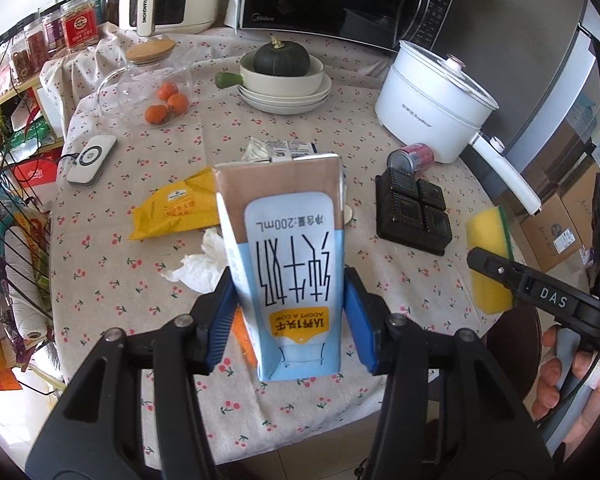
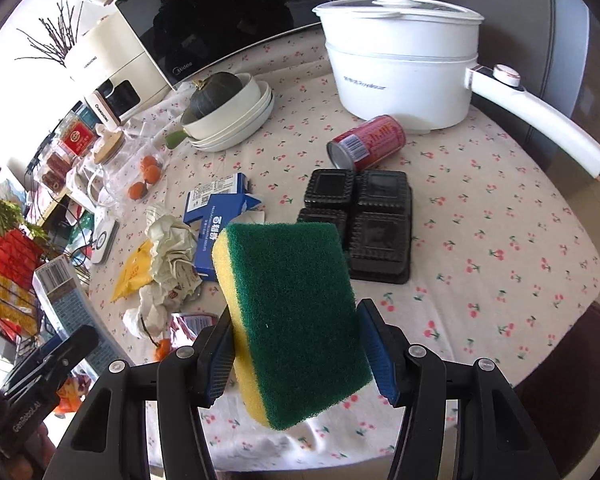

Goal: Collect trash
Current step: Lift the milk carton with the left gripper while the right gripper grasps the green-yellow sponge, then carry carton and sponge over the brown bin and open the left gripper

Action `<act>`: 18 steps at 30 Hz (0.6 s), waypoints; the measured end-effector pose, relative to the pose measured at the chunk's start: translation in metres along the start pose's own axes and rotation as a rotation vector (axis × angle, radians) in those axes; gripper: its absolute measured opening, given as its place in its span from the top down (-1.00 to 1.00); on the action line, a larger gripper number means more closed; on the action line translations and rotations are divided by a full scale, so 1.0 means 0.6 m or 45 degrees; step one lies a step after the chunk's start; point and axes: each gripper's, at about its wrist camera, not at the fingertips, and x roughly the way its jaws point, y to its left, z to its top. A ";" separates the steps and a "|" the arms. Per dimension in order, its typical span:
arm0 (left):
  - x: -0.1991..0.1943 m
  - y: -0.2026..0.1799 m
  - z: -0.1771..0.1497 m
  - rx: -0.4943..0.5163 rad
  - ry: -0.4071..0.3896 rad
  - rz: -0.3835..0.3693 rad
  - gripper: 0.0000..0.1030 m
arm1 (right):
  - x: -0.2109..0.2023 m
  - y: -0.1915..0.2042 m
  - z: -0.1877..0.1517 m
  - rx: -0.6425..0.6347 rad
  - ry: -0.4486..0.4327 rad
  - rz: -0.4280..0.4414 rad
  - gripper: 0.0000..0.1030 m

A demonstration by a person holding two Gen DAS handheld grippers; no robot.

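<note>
Left wrist view: the left gripper [image 1: 290, 322] clamps a smooth milk carton [image 1: 286, 264], upside down, reading "200mL", above the cherry-print tablecloth [image 1: 400, 216].

Right wrist view: the right gripper [image 2: 300, 354] squeezes a coarse green-and-yellow sponge [image 2: 296, 320] above crumpled wrappers [image 2: 168, 264] and a red can [image 2: 366, 142].

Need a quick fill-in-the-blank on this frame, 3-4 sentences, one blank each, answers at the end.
1. The left gripper is shut on a milk carton whose label reads ____ millilitres.
2. The right gripper is shut on a sponge, yellow with a ____ scouring side.
3. The red can lies on its ____ between the white pot and the black tray.
4. The dark squash sits in a ____.

Answers: 200; green; side; bowl
</note>
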 end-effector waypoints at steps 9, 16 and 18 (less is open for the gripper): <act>0.019 -0.079 -0.029 0.120 0.060 -0.046 -0.03 | -0.086 -0.099 -0.050 0.022 -0.070 -0.066 -0.15; 0.032 -0.156 -0.051 0.172 0.081 -0.125 -0.03 | -0.110 -0.207 -0.097 0.136 -0.099 -0.078 -0.15; 0.038 -0.184 -0.056 0.193 0.093 -0.159 -0.03 | -0.112 -0.236 -0.106 0.187 -0.080 -0.038 -0.15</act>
